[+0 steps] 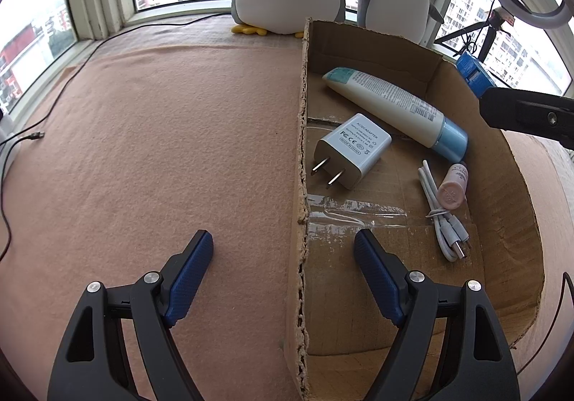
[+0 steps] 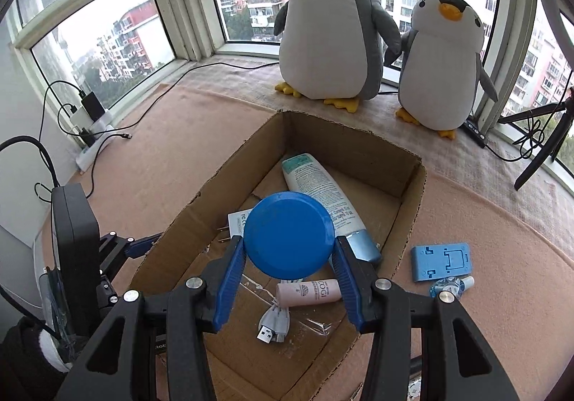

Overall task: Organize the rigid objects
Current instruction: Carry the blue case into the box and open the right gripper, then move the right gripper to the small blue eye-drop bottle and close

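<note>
Open pink mat [image 1: 143, 150] from 9 to 12 o'clock of the left tongs [image 1: 283, 246] is free, only a thin black cable [image 1: 32, 135] at 10. The cardboard box [image 1: 303, 185] wall stands right between the left tongs' fingers; inside, bare floor at 6, while the charger [image 1: 349, 150], cream tube [image 1: 391, 103], pink bottle [image 1: 453, 185] and white cable [image 1: 445, 221] fill 12 to 3. Under the right tongs [image 2: 288, 257], gripping a blue disc [image 2: 288, 234], the box is crowded; outside at 3 lie a blue stand [image 2: 441, 261] and small bottle [image 2: 452, 284], two plush penguins [image 2: 330, 24] block 12.
</note>
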Available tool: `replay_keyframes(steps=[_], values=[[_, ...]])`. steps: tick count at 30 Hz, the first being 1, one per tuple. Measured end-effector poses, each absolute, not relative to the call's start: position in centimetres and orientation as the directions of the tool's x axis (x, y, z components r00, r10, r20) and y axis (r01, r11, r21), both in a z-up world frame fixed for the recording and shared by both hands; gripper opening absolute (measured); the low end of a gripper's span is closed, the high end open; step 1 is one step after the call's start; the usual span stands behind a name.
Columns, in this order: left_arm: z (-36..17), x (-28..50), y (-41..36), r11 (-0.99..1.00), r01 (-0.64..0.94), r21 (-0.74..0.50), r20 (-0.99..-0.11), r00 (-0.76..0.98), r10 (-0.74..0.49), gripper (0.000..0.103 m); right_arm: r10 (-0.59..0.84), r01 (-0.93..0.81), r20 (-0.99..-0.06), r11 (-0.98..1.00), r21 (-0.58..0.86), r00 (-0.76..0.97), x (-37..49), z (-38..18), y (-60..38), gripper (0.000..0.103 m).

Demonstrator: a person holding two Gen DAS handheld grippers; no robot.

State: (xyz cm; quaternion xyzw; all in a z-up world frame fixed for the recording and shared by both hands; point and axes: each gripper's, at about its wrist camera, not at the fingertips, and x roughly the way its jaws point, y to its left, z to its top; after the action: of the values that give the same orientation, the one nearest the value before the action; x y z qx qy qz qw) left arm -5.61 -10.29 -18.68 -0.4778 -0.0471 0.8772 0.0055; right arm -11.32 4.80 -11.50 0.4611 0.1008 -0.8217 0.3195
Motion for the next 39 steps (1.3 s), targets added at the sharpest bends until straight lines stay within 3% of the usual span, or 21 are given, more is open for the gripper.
replay_keyframes(steps=[21,23,25,26,39], values=[[-18.6,-5.6,-10.2,-0.996,0.033,-0.086,-0.838,-0.543,0.054,0.082,-0.400,0.619,-0.849,-0.777,0.115,-0.345,-12.3,-13.8,4.1,0.046],[-18.6,-5.6,-10.2,-0.996,0.033,-0.086,-0.838,-0.543,0.054,0.082,-0.402,0.617,-0.846,-0.779,0.115,-0.350,-12.3,-13.7,4.1,0.055],[-18.6,-5.6,-10.2,-0.996,0.034,-0.085,-0.838,-0.544,0.053,0.082,-0.403,0.610,-0.842,-0.784,0.116,-0.358,-12.4,-13.5,4.3,0.071],[-18.6,-5.6,-10.2,-0.996,0.035,-0.087,-0.837,-0.544,0.054,0.082,-0.403,0.607,-0.840,-0.786,0.116,-0.362,-12.4,-13.5,4.4,0.072],[-18.6,-5.6,-10.3,-0.996,0.035,-0.087,-0.838,-0.544,0.054,0.082,-0.413,0.570,-0.823,-0.810,0.135,-0.391,-12.8,-12.4,6.9,0.073]])
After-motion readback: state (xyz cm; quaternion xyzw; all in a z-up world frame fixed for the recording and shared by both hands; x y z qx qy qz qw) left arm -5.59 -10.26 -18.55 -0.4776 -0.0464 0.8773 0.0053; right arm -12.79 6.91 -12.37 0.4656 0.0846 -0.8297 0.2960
